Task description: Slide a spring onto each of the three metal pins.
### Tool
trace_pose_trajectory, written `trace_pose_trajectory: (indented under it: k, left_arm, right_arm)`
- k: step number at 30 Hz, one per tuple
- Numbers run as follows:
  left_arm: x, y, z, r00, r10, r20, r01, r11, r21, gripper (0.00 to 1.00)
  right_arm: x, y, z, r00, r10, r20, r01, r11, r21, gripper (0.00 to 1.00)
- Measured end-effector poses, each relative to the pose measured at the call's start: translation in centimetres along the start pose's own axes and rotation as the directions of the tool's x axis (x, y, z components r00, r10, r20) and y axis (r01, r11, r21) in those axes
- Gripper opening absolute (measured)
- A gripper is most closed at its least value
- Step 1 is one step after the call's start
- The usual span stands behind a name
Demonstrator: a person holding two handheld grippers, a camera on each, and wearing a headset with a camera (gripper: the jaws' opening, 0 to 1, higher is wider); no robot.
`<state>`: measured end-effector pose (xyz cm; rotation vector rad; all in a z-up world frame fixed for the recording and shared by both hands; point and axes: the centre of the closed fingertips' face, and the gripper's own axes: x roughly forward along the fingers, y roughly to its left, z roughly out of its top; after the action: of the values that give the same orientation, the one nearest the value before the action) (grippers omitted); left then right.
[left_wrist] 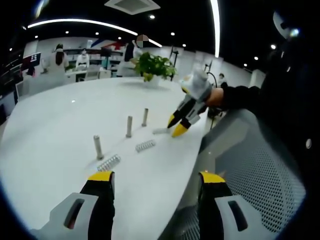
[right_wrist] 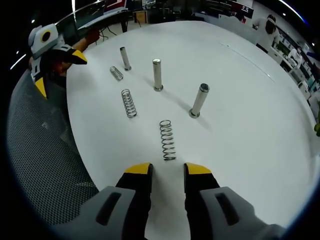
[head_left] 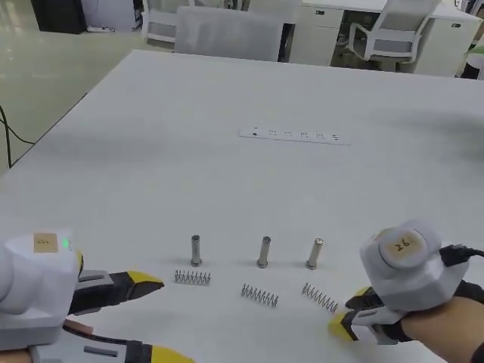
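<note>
- Three springs [head_left: 259,295] lie flat on the white table [head_left: 249,181], one just in front of each of the three upright pins [head_left: 264,252]. None is on a pin yet.
- I judge the right spring [right_wrist: 167,140] to be my next pick. It sits straight ahead of the right gripper [right_wrist: 167,170], near the tips and not touching them.
- Its long axis runs away from me along the gripper's own line, so the jaws would close across the coil's width.
- That gripper's jaws stand a narrow gap apart with nothing between them.
- Just beyond the spring's far end, a little to the right, the right pin [right_wrist: 198,101] stands vertical. The spring must turn from lying to upright before it can go over the top.
- My left gripper [left_wrist: 156,177] has its jaws wide apart and empty. The left spring [left_wrist: 109,162] lies ahead and off to its left, axis slanting, with the left pin [left_wrist: 98,147] just behind.
- Of the two, the right gripper looks better lined up with its spring.
</note>
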<state>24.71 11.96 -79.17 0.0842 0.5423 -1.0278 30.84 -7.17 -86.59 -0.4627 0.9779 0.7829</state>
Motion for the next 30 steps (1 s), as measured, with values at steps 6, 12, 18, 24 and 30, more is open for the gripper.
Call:
trace_pose_trajectory:
  k: [6,12,18,24,30]
  left_arm:
    - [0.0,0.04,0.01,1.0,0.002,0.001,-0.002,1.0,0.0,0.63]
    - [0.01,0.05,-0.03,1.0,0.003,-0.001,-0.003,1.0,0.001,0.63]
    - [0.03,-0.01,-0.04,1.0,0.001,-0.003,-0.001,1.0,0.003,0.63]
    - [0.01,0.03,-0.03,1.0,0.003,-0.003,-0.003,1.0,0.005,0.63]
    - [0.0,0.06,-0.06,1.0,0.003,-0.003,-0.003,1.0,0.005,0.63]
  right_arm:
    - [0.03,0.11,0.06,1.0,0.005,0.0,-0.005,1.0,-0.003,0.21]
    - [0.0,0.17,0.05,1.0,0.003,-0.004,-0.003,1.0,-0.003,0.17]
    - [-0.01,0.21,0.03,1.0,0.005,-0.005,-0.005,1.0,-0.006,0.13]
    - [-0.02,0.33,-0.02,0.9999,0.008,-0.009,-0.008,1.0,-0.016,0.08]
    - [-0.01,0.31,-0.03,0.9999,0.008,-0.009,-0.008,1.0,-0.018,0.06]
